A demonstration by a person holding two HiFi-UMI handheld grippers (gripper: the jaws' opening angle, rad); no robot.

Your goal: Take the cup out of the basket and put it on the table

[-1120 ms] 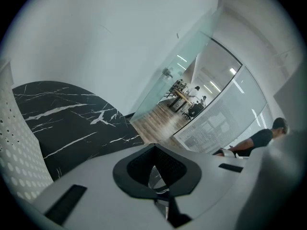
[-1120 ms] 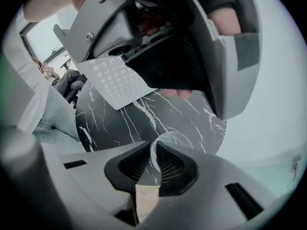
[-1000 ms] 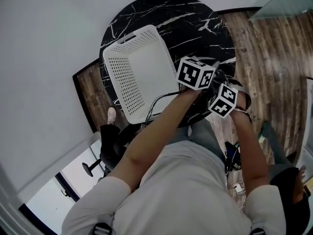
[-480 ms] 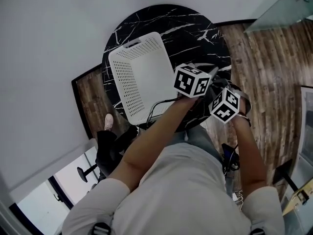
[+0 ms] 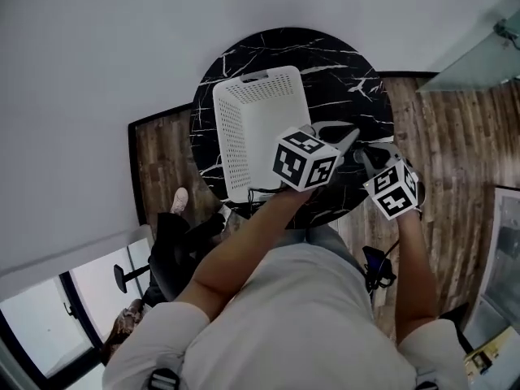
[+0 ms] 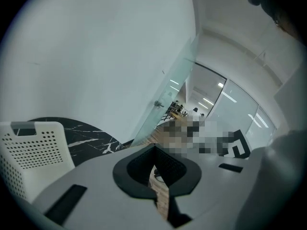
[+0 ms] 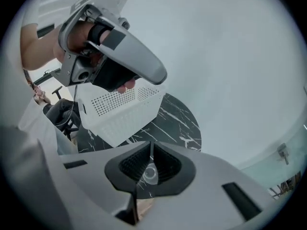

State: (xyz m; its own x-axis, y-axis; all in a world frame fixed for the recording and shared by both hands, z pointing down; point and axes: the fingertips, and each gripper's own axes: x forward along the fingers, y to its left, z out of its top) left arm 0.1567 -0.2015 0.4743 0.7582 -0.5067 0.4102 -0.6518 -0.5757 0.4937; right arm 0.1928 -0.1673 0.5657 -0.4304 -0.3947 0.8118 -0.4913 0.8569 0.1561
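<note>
left gripper and right gripper both clamped shut, empty; small clear cup on round black marble table, white perforated plastic basket left.

Small clear cup, glimpsed between the right gripper's jaws: contact indeterminable. White perforated plastic basket: cut off at the left gripper view's left edge.

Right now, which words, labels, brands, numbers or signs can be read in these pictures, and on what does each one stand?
No word, brand or number can be read anywhere.
Left marker cube and right marker cube: black-and-white square codes, no letters.
Black sign, far background of the left gripper view: one large shape, partly under a mosaic patch, not readable.
White basket: no label visible.
</note>
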